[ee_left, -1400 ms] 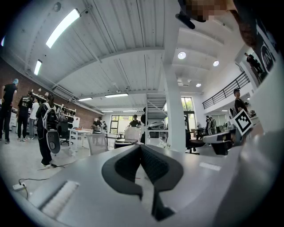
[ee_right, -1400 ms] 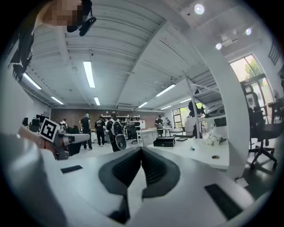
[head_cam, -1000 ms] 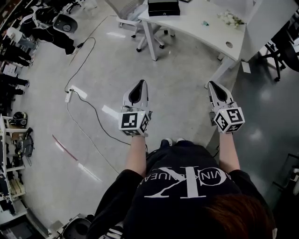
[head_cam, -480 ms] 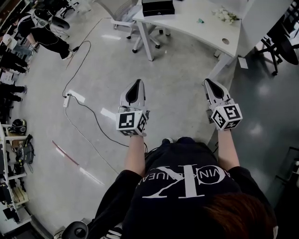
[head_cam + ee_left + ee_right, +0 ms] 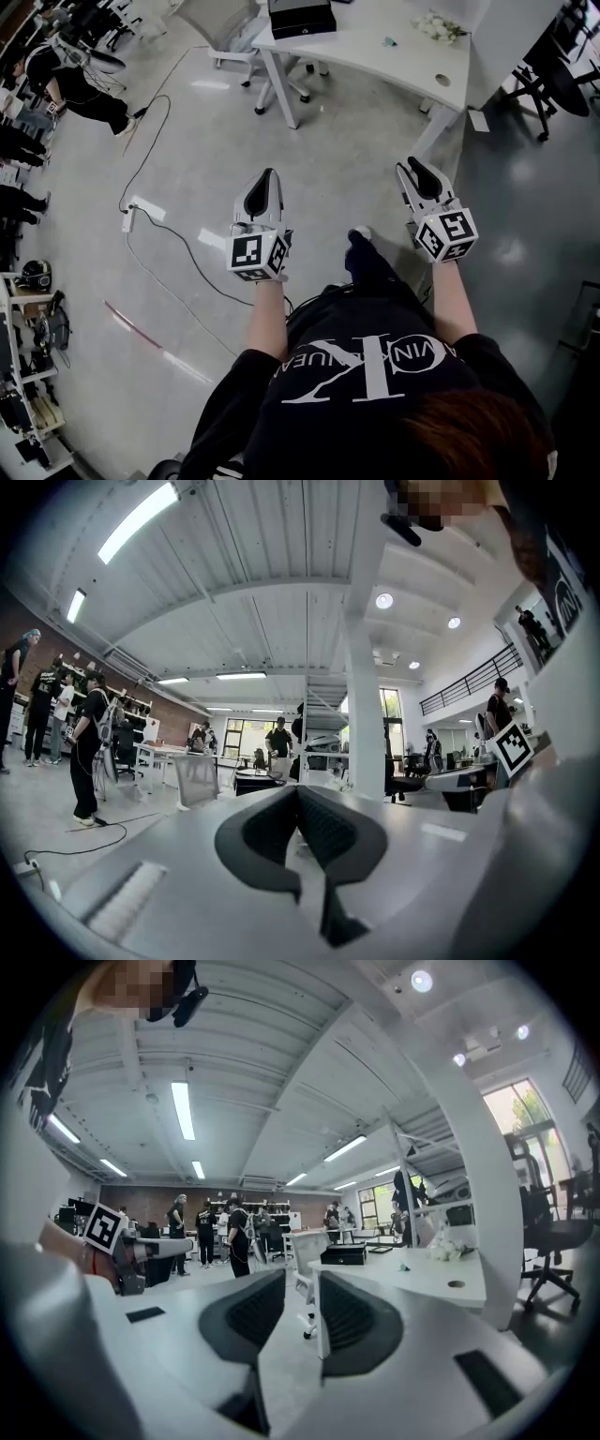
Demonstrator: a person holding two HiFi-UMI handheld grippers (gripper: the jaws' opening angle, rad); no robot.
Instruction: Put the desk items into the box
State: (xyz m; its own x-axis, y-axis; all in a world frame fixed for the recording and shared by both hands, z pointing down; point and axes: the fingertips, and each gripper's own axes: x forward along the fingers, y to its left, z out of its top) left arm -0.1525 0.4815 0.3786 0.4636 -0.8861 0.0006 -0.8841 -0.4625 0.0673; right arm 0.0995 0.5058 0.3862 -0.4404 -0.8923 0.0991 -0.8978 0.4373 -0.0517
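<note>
A white desk [image 5: 375,52] stands ahead at the top of the head view. On it are a black box [image 5: 300,16], a small teal item [image 5: 388,41] and a white bunch [image 5: 433,26]. My left gripper [image 5: 269,175] is held out over the bare floor, jaws touching, nothing in it. My right gripper [image 5: 406,167] is level with it on the right, short of the desk's corner, with a narrow gap between its jaws and nothing held. The right gripper view shows the desk [image 5: 412,1274], the black box [image 5: 343,1254] and the white bunch [image 5: 442,1252] beyond the jaws.
A white office chair [image 5: 220,23] stands left of the desk. A black cable [image 5: 159,225] and a power strip [image 5: 127,220] lie on the floor to the left. A shelf rack [image 5: 28,309] is at the far left, a black chair [image 5: 553,84] at the right. People stand far off.
The person has walked forward, so the desk and box are nearer. Both grippers keep the same pose, held out in front; one foot now shows between them.
</note>
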